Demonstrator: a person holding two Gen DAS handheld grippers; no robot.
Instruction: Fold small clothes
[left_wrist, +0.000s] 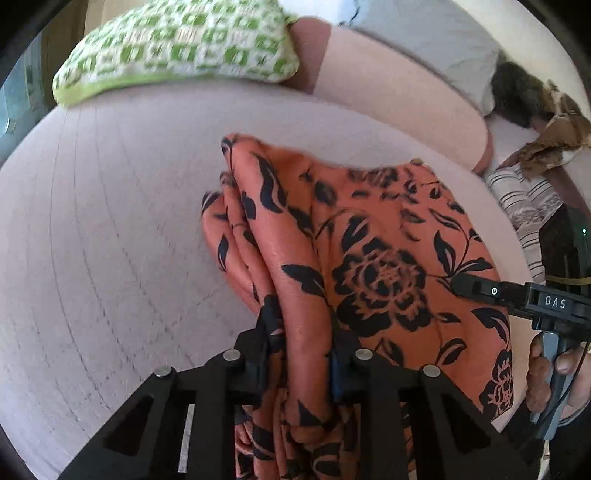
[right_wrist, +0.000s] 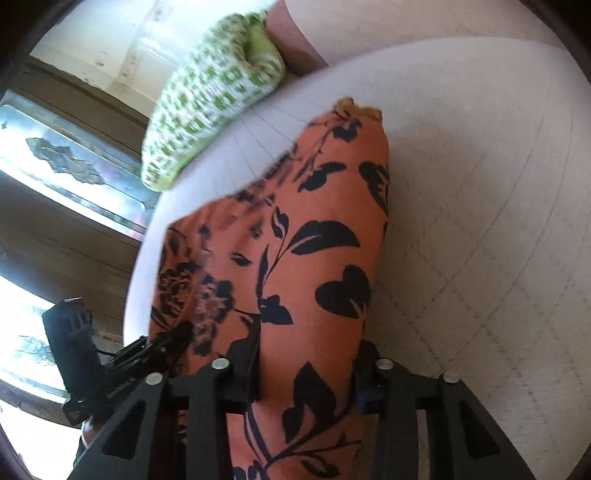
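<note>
Two grippers pinch one orange garment (left_wrist: 369, 236) printed with black flowers, soft and bunched in thick folds on a pale quilted bed (left_wrist: 110, 229). Left gripper (left_wrist: 299, 354) tilts downward, clamped on a near fold; right gripper (right_wrist: 306, 365) likewise squeezes the cloth. Far left lies a green-checked pillow (left_wrist: 177, 48).

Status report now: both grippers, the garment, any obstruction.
Left gripper clamped on a bunched fold of the orange floral garment. Right gripper clamped on its other end. Green checked cushion lies beyond, clear of the garment.
</note>
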